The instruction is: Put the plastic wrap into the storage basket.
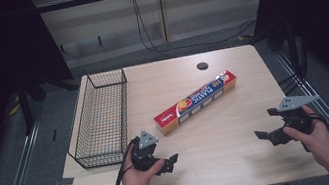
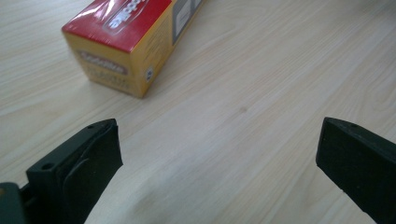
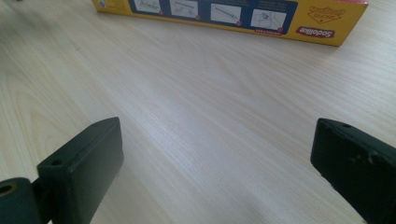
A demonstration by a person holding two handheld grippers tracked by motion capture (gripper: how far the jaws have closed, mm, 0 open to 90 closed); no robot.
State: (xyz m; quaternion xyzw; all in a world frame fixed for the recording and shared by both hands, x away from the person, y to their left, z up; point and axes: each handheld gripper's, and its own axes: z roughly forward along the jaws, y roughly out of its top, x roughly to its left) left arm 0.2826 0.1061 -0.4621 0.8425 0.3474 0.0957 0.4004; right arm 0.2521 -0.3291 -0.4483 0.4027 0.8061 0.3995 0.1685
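Note:
A long red, yellow and blue box of plastic wrap lies slantwise in the middle of the wooden table. My left gripper rests near the front edge, open, a short way from the box's near end. In the left gripper view that end of the box sits at upper left, beyond my left gripper, whose jaws stand wide over bare wood. My right gripper is at the front right, open and aimed at the box's long side. Between the jaws of my right gripper there is nothing but tabletop.
A black wire basket stands along the table's left side, just left of my left hand. A small black round cap sits near the far edge. Dark curtains hang on both sides, and cables run along the floor behind.

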